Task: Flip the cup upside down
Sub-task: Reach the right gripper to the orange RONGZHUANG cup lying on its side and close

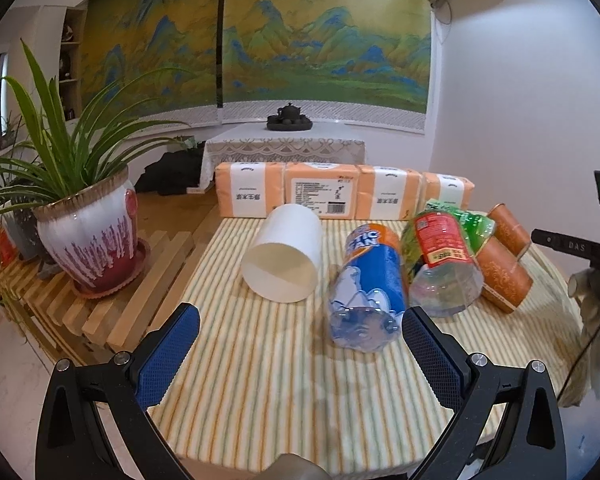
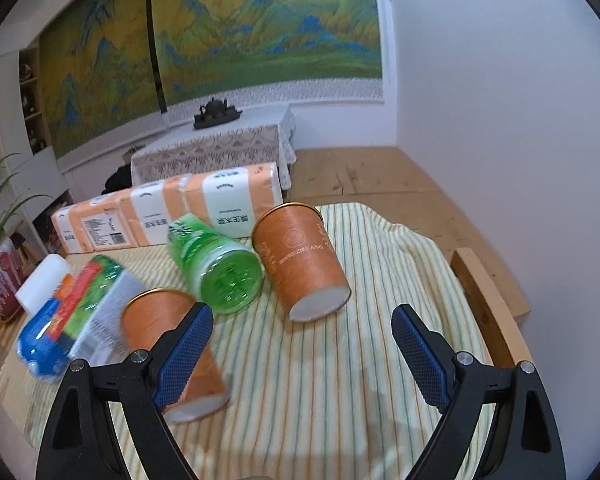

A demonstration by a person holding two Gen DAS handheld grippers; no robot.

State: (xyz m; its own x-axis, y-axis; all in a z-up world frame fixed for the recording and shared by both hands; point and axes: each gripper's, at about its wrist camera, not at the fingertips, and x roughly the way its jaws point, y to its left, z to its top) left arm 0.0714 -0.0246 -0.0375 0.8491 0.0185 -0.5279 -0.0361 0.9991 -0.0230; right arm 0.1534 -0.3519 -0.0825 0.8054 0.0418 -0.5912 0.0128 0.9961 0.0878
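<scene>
I see three cups, all tipped on their sides on the striped cloth [image 2: 340,380]. The white cup [image 1: 284,254] lies toward the cloth's far left, its open mouth turned toward me and its plain inside showing. One orange cup [image 2: 300,264] with pale print lies nearer the cloth's far right, its white base toward me and its gold-edged rim pointing away. The second orange cup [image 2: 172,352] lies on the cloth closer to me, left of the first, base toward me too, and partly hidden.
</scene>
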